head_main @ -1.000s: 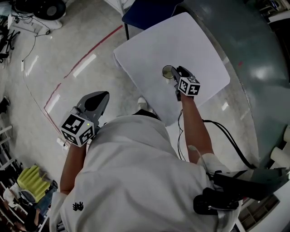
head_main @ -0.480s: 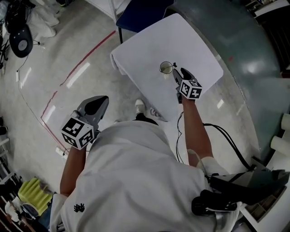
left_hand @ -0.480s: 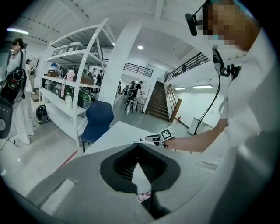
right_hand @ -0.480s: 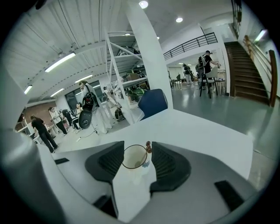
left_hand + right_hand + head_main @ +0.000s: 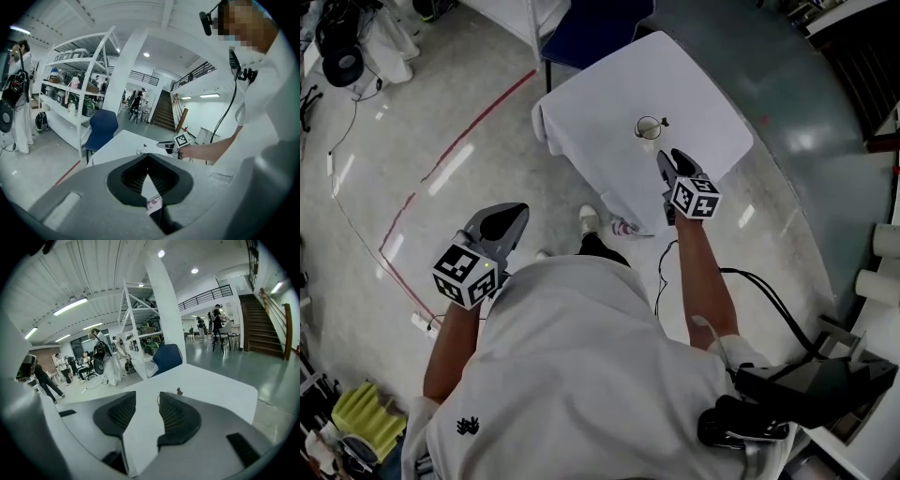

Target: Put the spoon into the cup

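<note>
The left gripper (image 5: 502, 225) hangs over the floor (image 5: 441, 122), well left of the bench (image 5: 703, 84), its jaws closed tip to tip on nothing. Just ahead of the right gripper (image 5: 675, 157), the cup (image 5: 648, 128) stands on the bench with the spoon (image 5: 663, 121) in it, handle end above the rim. The right gripper's jaws stand wide, have just been closing a little, and have nothing between them.

You stand on a glossy pale grey floor (image 5: 375, 178) crossed by a thin red line (image 5: 478, 117). A dark blue chair (image 5: 600, 23) sits just beyond the far edge of the white square table (image 5: 694, 94). Beyond it you see white metal shelving racks (image 5: 70, 79), a white column (image 5: 161, 310), ceiling strip lights (image 5: 70, 306) and a dark staircase (image 5: 262, 324).
</note>
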`<state>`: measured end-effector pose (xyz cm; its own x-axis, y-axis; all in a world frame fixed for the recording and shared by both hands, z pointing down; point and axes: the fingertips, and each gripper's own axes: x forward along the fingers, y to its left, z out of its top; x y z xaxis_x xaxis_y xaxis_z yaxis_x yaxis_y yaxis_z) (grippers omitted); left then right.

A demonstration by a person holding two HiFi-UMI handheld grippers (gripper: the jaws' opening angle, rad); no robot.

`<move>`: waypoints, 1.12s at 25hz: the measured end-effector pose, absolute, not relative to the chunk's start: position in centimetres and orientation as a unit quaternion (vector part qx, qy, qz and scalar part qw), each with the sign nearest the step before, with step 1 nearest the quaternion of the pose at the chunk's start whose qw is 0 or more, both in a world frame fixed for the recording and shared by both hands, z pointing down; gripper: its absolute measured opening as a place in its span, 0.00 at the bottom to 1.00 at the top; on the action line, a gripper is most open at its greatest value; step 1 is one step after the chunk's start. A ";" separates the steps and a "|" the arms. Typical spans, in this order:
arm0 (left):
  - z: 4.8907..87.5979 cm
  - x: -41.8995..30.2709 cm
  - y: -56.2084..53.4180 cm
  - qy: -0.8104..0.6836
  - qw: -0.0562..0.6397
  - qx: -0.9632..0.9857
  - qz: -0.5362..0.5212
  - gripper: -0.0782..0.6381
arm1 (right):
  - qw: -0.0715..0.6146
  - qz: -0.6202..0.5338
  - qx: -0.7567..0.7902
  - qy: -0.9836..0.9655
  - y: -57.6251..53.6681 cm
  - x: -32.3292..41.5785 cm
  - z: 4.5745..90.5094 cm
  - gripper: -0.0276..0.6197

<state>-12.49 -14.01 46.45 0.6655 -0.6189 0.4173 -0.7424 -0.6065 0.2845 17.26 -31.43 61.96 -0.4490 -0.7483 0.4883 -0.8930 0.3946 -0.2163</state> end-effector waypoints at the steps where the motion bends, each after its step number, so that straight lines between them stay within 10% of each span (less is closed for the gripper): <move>1: 46.4 -12.8 -13.2 -0.382 0.221 0.887 0.138 0.12 | 0.157 0.226 0.500 -0.821 -30.3 16.7 61.4 0.29; 12: 47.1 -14.7 -5.9 -0.347 0.220 0.902 0.129 0.12 | 0.157 0.215 0.454 -0.850 -17.7 9.4 56.3 0.06; 28: 49.9 -16.7 1.3 -0.307 0.235 0.912 0.134 0.12 | 0.183 0.216 0.368 -0.886 -2.5 -1.0 54.3 0.05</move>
